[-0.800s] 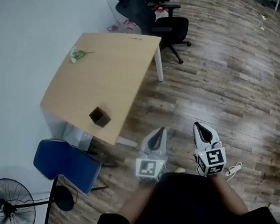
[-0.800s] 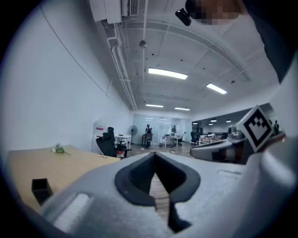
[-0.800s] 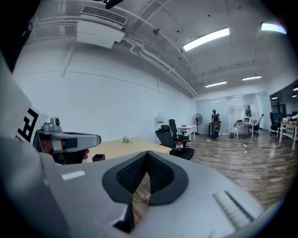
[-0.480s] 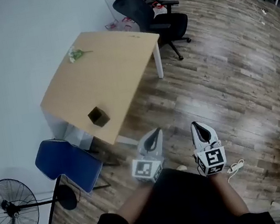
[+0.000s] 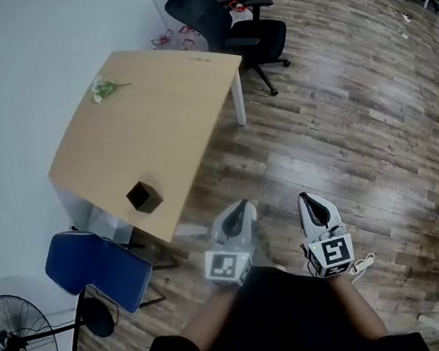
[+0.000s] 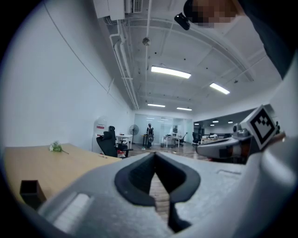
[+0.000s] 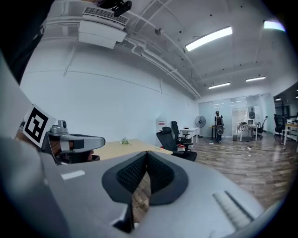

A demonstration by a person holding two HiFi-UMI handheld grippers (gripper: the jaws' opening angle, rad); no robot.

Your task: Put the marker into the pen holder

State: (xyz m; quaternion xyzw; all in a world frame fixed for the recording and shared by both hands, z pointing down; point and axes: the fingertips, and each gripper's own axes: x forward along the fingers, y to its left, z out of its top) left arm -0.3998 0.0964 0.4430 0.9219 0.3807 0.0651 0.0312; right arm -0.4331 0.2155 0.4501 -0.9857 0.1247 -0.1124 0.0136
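Note:
The pen holder (image 5: 144,197), a small black open cube, stands near the front edge of a light wooden table (image 5: 167,112); the left gripper view shows it low at the left (image 6: 29,188). A thin pale object lies near the table's far corner (image 5: 198,59), too small to identify. No marker is plainly visible. My left gripper (image 5: 240,211) and right gripper (image 5: 310,200) are held side by side close to my body, over the wooden floor and short of the table. Both have their jaws shut with nothing between them (image 6: 155,155) (image 7: 146,155).
A green sprig (image 5: 102,88) lies at the table's far left. A blue chair (image 5: 93,267) sits under the near corner, with a standing fan (image 5: 19,346) to its left. Black office chairs (image 5: 237,30) stand beyond the table. A white cable plug (image 5: 364,265) lies on the floor.
The head view has shifted, so the table and pen holder sit a little further left in it. Both grippers stay shut in the same place before my body.

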